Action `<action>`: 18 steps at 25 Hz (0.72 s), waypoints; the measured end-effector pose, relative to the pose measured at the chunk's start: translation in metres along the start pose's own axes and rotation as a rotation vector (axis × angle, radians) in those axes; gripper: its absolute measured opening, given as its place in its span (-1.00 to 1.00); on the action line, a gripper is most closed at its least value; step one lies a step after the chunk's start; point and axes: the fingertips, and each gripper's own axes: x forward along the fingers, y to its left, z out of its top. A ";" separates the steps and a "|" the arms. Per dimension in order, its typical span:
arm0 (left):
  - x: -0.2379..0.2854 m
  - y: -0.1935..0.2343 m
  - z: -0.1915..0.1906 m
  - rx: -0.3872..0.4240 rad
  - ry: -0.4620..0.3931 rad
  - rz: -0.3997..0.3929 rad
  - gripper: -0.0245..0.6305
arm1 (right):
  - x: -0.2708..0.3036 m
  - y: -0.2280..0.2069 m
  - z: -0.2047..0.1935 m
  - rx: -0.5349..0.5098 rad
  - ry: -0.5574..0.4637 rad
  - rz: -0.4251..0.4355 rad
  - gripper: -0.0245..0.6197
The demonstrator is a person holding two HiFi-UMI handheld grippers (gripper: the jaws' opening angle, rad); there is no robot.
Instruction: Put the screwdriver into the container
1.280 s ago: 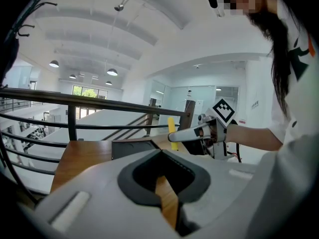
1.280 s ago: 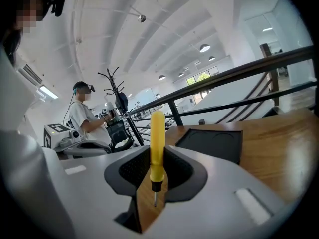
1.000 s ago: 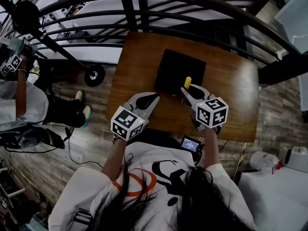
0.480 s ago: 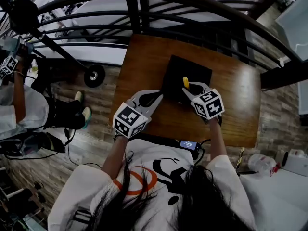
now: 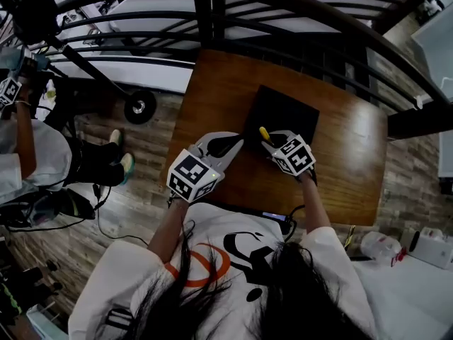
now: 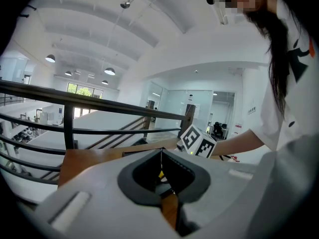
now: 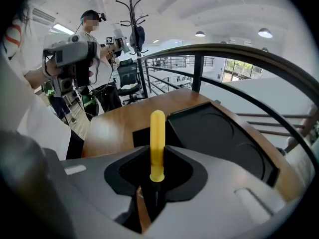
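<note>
While right tool (image 5: 267, 140) grips the screwdriver (image 7: 157, 143), the container (image 7: 222, 133) lies ahead.

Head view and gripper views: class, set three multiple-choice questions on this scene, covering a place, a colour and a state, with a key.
1. Where does the black container stand? A) on the floor B) on the wooden table C) on a chair
2. What colour is the screwdriver handle? A) yellow B) red C) green
3. How is the left gripper? A) wide open B) shut on the screwdriver C) shut, empty
Key: B, the wooden table shows all around it; A, yellow shows plainly in the right gripper view; C, its jaws meet with nothing between.
</note>
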 end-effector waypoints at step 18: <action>0.003 -0.003 0.001 -0.001 0.020 -0.013 -0.93 | 0.046 -0.008 -0.022 0.084 0.111 0.044 -0.60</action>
